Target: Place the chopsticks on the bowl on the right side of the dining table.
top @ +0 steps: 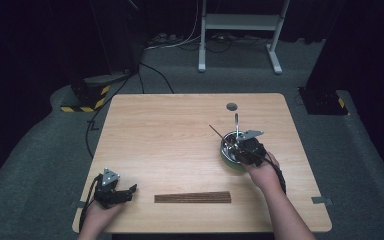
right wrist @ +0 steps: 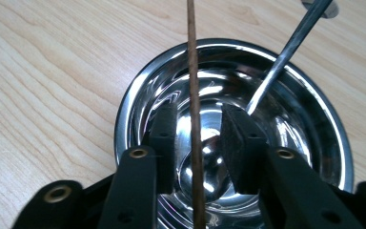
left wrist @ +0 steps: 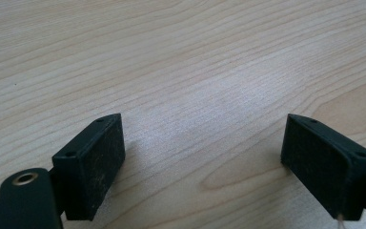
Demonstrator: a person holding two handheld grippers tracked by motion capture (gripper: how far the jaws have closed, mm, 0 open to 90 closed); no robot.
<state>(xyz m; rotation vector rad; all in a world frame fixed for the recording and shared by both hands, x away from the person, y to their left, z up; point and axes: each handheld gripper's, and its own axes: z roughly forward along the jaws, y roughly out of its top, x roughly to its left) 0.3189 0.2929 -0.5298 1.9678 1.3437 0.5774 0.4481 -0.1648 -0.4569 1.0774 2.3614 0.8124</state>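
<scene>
A shiny steel bowl (top: 226, 151) (right wrist: 124, 109) stands right of the table's middle. A thin brown chopstick (top: 216, 132) (right wrist: 192, 71) and a metal spoon handle (top: 236, 122) (right wrist: 286, 52) lean out of it. My right gripper (top: 239, 146) (right wrist: 198, 119) hangs over the bowl. Its jaws stand on either side of the chopstick with a small gap at each pad, so it is open. My left gripper (top: 130, 191) (left wrist: 202, 138) rests at the front left, wide open over bare wood. A flat brown strip of sticks (top: 192, 197) lies near the front edge.
The wooden table (top: 170, 130) has a grey round hole (top: 231, 106) behind the bowl. Off the table, a white metal stand (top: 240, 22) and cables lie at the back. A black base with yellow stripes (top: 87, 95) sits at the back left.
</scene>
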